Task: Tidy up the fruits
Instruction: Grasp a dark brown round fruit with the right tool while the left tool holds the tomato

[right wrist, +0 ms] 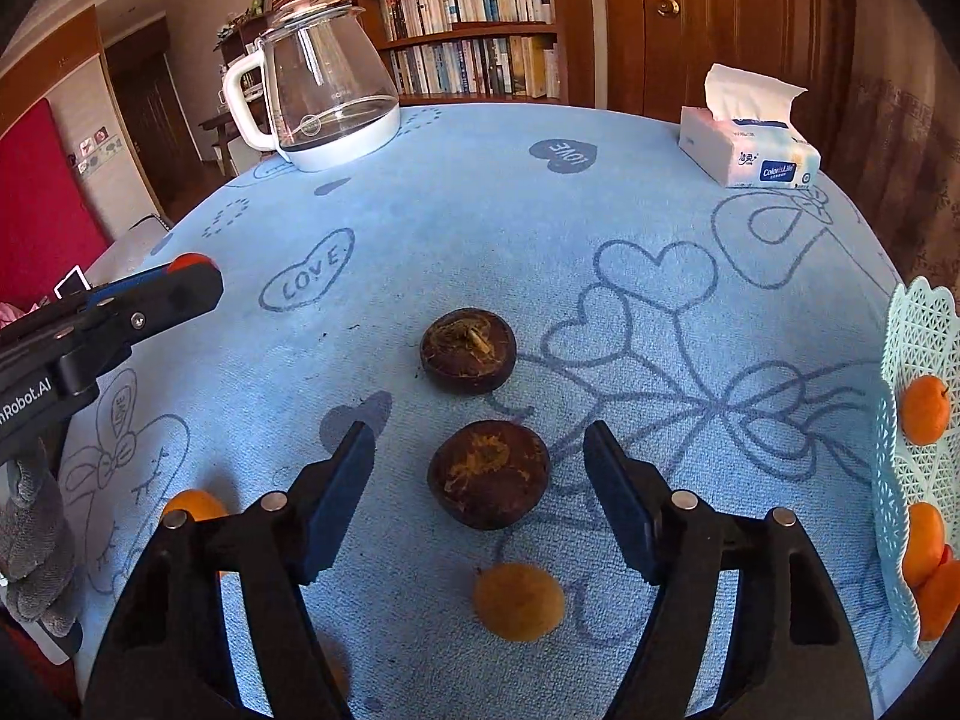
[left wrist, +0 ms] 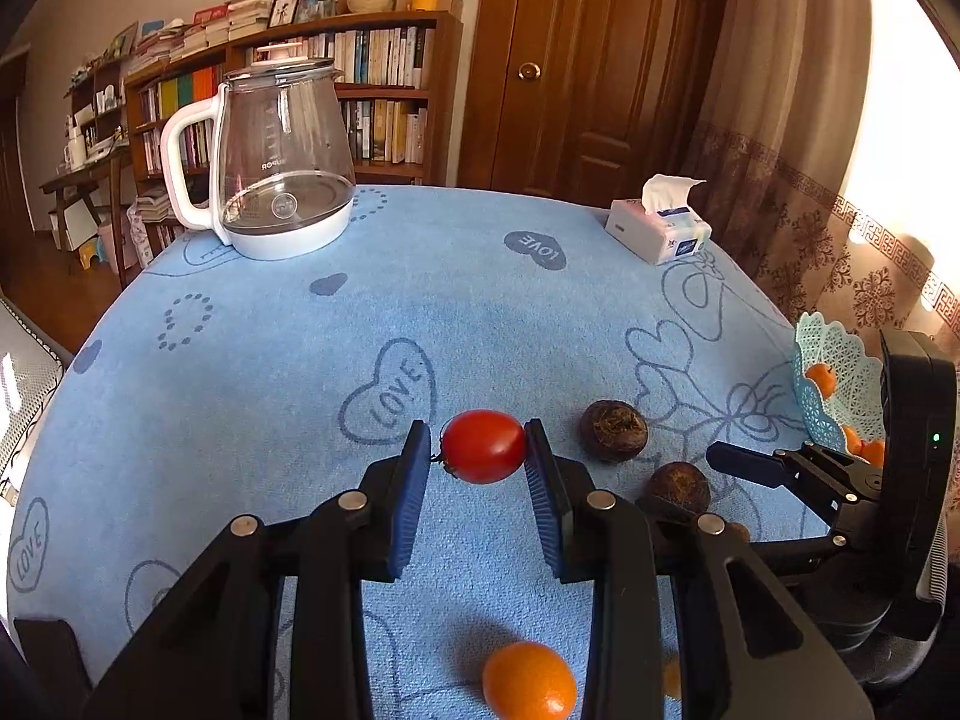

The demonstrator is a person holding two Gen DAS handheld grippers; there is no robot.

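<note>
My left gripper [left wrist: 479, 431] is shut on a red cherry tomato [left wrist: 483, 447], held just above the blue cloth. In the right wrist view my right gripper [right wrist: 480, 437] is open and straddles a dark brown round fruit [right wrist: 489, 474] that lies on the cloth, with a gap at each pad. A second brown fruit [right wrist: 468, 351] lies just beyond it. Small oranges lie loose on the cloth [right wrist: 519, 600], [left wrist: 528, 681]. A pale blue lattice basket [right wrist: 918, 330] at the right edge holds several oranges [right wrist: 924, 408].
A glass kettle [left wrist: 282, 162] with a white handle stands at the far left of the table. A tissue pack [left wrist: 657, 228] sits at the far right. A grey-gloved hand [right wrist: 30, 540] shows at the left. A bookshelf and a wooden door stand behind the table.
</note>
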